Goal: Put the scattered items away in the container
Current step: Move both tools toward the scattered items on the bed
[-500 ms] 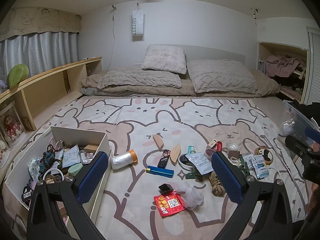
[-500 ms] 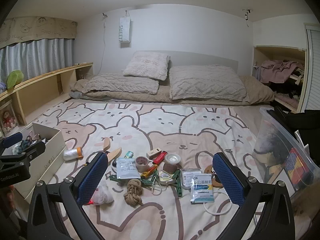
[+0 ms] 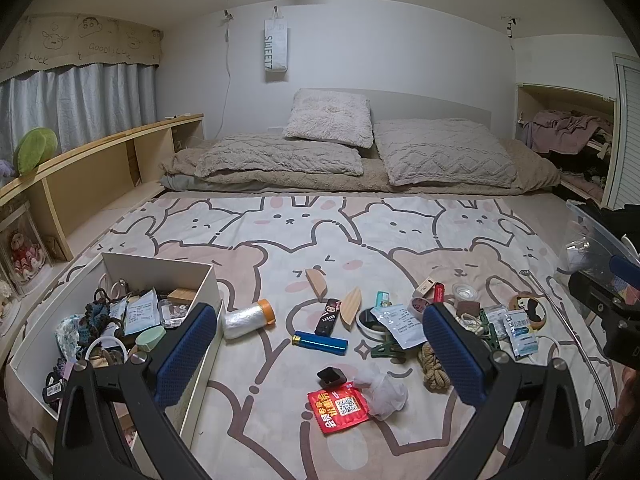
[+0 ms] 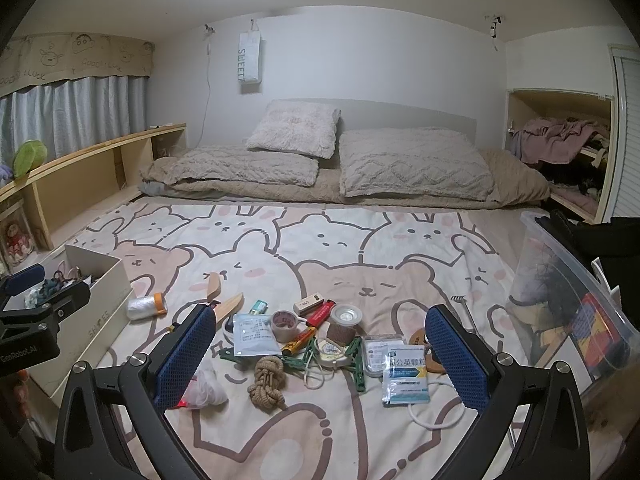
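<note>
A white cardboard box [image 3: 208, 280] [image 4: 108, 300] sits at the left of the bed, partly filled with small items. Scattered on the cartoon bedsheet are a blue lighter [image 3: 320, 343], a red packet [image 3: 338, 409], a small black cube [image 3: 331, 376], a coiled rope [image 4: 268, 382], a plastic-wrap roll [image 3: 248, 318], a white sachet [image 4: 405, 376], a tape roll [image 4: 285, 325] and green clips [image 4: 356, 360]. My left gripper [image 3: 320, 360] is open and empty above the lighter and packet. My right gripper [image 4: 320, 360] is open and empty above the rope and clips.
A clear plastic bin [image 4: 580, 304] with clutter stands at the right edge of the bed. Pillows [image 3: 440, 152] and a folded blanket lie at the far end. A wooden shelf [image 3: 100, 176] runs along the left wall.
</note>
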`<state>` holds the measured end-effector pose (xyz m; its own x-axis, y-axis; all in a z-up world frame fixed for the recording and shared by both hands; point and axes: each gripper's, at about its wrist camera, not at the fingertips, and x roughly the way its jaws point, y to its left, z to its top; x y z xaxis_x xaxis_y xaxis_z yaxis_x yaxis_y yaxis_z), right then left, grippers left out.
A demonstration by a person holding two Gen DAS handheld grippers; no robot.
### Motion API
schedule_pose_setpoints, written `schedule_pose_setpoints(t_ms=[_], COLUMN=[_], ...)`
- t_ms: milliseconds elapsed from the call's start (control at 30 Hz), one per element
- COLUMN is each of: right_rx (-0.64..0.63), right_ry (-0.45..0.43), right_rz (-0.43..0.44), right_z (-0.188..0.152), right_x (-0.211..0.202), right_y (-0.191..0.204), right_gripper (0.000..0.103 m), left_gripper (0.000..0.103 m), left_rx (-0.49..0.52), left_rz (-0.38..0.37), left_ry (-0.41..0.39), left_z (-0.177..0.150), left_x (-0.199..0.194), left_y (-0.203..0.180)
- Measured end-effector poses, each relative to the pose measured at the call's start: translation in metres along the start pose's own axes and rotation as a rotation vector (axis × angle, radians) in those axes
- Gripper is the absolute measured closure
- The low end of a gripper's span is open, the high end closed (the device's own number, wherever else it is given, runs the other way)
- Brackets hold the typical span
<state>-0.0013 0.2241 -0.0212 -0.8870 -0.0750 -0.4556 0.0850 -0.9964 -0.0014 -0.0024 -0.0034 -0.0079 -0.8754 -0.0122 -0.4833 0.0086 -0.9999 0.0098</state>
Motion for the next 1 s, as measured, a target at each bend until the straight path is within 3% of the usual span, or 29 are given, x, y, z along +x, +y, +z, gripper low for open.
schedule_pose_setpoints(t_ms=[533,1000], right_rx=[0.05,0.106], right_ry=[0.075,0.229], right_rz=[0.014,0.01], right_z=[-0.011,-0.033], right_x=[0.027,0.077], right_y=[-0.01,-0.019], right_gripper=[0.0,0.0], left_gripper=[0.0,0.0], left_rx=[-0.011,-0.059], left_rz=[0.009,0.009], left_ry=[0.053,0.197], left_z=[-0.008,-0.03], left_x=[0.019,0.064], left_y=[0.003,0.014])
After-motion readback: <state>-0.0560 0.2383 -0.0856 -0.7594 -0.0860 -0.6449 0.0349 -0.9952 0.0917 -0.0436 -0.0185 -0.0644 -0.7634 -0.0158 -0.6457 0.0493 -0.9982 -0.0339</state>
